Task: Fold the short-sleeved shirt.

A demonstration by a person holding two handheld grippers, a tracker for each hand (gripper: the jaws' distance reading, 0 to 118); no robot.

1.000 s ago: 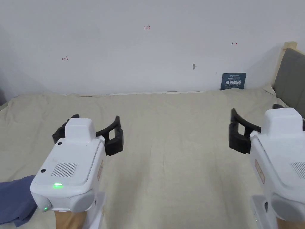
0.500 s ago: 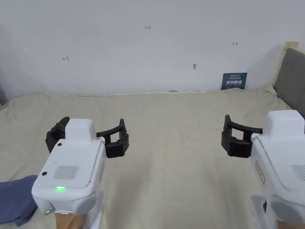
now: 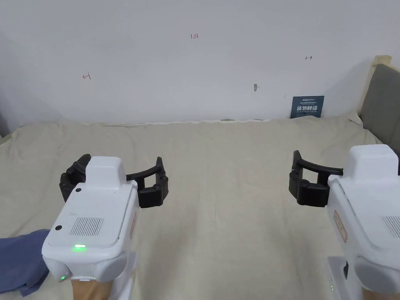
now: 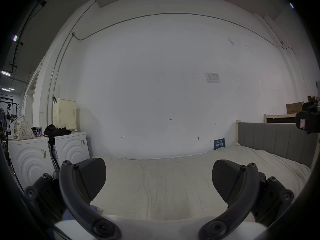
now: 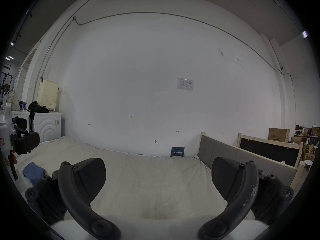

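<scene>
Beige bed [image 3: 218,156] bare ahead; left claw [image 3: 113,183], right claw [image 5: 158,179] both agape, empty; shirt [image 3: 19,261] untouched at left — fetch, spread first

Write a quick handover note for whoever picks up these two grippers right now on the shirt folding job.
Left gripper: open, holding nothing, above the bed.
Right gripper: open, holding nothing, above the bed's right side.
Shirt: blue, bunched in a heap at the near left edge of the bed, beside the left gripper and apart from it.
Done: nothing, as far as it shows; the shirt is neither spread out nor folded.
Left: pick it up, spread it flat mid-bed, then fold it.
</scene>
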